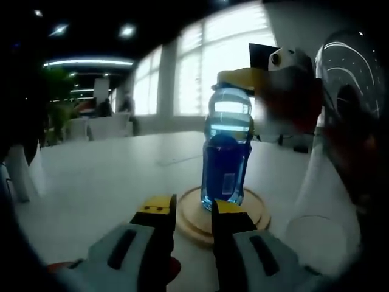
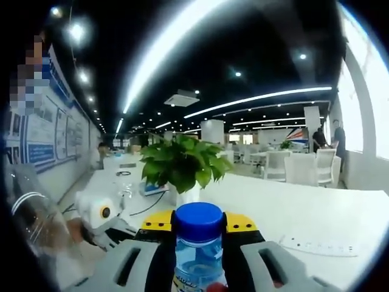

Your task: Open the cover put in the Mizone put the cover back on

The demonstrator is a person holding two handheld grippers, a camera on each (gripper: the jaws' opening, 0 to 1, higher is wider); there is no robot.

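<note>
A blue Mizone bottle point(image 1: 225, 164) stands upright on a round wooden base point(image 1: 194, 222) on the white table. My right gripper point(image 1: 243, 78) comes in from the right at the bottle's top. In the right gripper view that gripper point(image 2: 197, 222) is shut on the bottle's blue cap point(image 2: 197, 218), a yellow-tipped finger on each side. A clear domed cover point(image 1: 349, 85) looms blurred at the right, close to the camera. My left gripper point(image 1: 193, 210) hangs open just short of the base, with nothing between its fingers; its white body point(image 2: 100, 216) also shows low on the left.
The white table point(image 1: 97, 176) stretches left and back to white chairs point(image 1: 76, 128) and bright windows. A potted green plant point(image 2: 182, 161), cables and a white power strip point(image 2: 316, 246) lie on the table beyond the bottle. A clear curved shape point(image 2: 27, 210) sits at the far left.
</note>
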